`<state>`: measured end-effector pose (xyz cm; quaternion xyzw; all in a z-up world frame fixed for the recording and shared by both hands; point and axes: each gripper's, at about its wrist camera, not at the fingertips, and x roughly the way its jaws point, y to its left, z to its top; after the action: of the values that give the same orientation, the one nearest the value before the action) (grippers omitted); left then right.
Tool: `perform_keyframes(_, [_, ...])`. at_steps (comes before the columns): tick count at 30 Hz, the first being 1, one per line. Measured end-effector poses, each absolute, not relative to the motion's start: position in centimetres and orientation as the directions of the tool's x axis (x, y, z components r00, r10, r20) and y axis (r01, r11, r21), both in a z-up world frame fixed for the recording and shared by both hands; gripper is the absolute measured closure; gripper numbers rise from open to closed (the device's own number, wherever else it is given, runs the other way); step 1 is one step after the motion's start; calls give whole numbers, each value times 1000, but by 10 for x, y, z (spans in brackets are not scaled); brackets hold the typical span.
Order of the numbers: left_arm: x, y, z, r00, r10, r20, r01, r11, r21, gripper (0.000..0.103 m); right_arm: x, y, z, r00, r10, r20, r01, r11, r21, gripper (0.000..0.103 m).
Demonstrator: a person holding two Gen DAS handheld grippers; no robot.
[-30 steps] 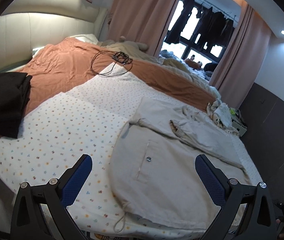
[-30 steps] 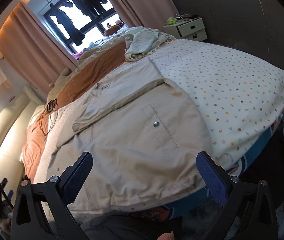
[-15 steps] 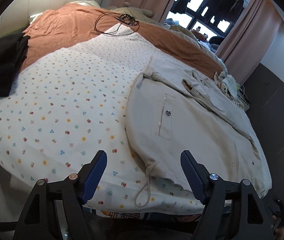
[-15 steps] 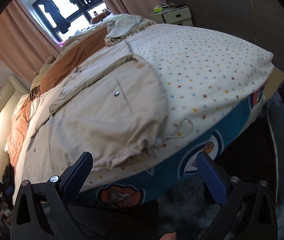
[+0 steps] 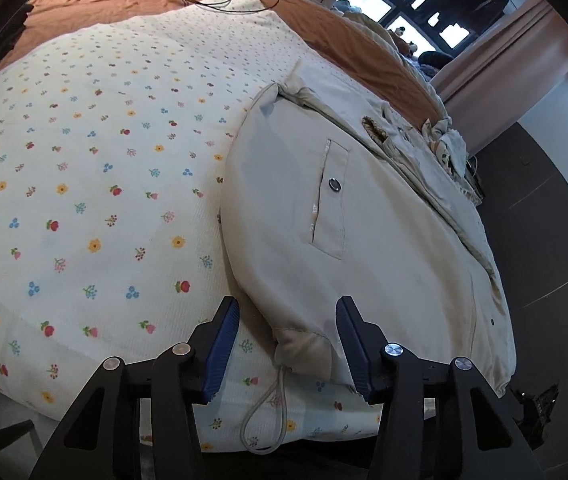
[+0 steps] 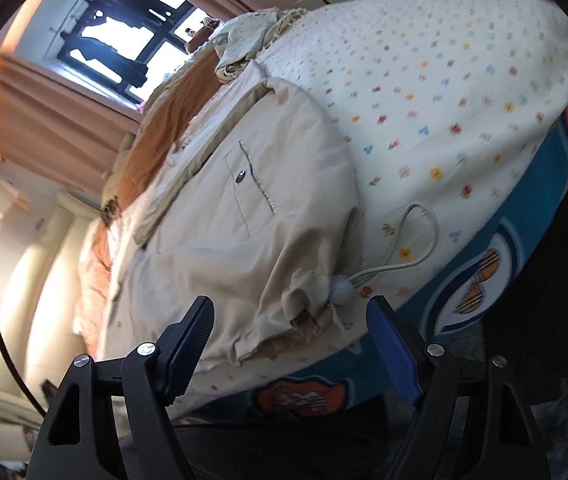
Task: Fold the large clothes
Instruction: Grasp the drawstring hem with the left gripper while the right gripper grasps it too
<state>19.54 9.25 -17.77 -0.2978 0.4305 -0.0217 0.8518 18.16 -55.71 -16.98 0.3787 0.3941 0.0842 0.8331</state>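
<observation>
**Both grippers closing on the jacket hem**

While your left gripper (image 5: 287, 342) narrows its jaws, the gathered hem corner of the beige cotton jacket (image 5: 364, 216) sits between the blue pads, not yet pinched. Your right gripper (image 6: 290, 344) is also closing, wider, with the opposite hem corner and its white cord toggle (image 6: 342, 289) between the jaws, untouched. You seem to want both bottom corners so the hem lifts evenly. That jacket lies flat, sleeves crossed, at the near edge of the flower-dotted white bedsheet (image 5: 83, 184).
</observation>
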Motion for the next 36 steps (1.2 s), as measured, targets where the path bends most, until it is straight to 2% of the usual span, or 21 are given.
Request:
perform_keyframes(4, [203,96,-183,624,-301,-721,-236,807,-541,51,194,-558,-196,662,490,-567,187,625,758,27])
perform_keyframes(6, [207,98,-184,624,-315,-715,-238,795,-558,51,196,-557,-201,670,521,-528,174,582,795,33])
perform_keyframes(10, [215,103,-185,607,-348,-715,-269,757,-596,51,194,-554,-188,688,576,-440,94,531,842,37])
perform_keyframes(13, [217,106,-183,617,-423,-663,-248,696,-674,51,189,-555,-167,707,617,-347,-4,494,869,37])
perform_keyframes(15, [217,108,-180,631,-464,-622,-228,655,-720,51,189,-553,-160,710,629,-317,-34,480,877,37])
perform_keyframes(19, [214,113,-180,645,-519,-561,-214,582,-785,51,194,-543,-171,697,609,-379,22,510,860,37])
perform_keyframes(22, [213,112,-182,625,-532,-572,-225,579,-784,51,197,-541,-184,687,598,-412,70,509,858,36])
perform_keyframes(25, [212,110,-189,587,-548,-597,-249,579,-776,51,198,-539,-186,690,599,-406,77,498,864,36])
perform_keyframes(31, [227,107,-195,619,-575,-535,-222,525,-821,51,210,-544,-188,706,597,-381,65,480,875,37])
perform_keyframes(34, [238,106,-187,648,-582,-491,-172,516,-839,51,218,-547,-188,711,584,-392,79,488,869,37])
perform_keyframes(36, [246,105,-181,660,-564,-496,-150,549,-823,51,221,-548,-186,711,574,-406,88,501,861,37])
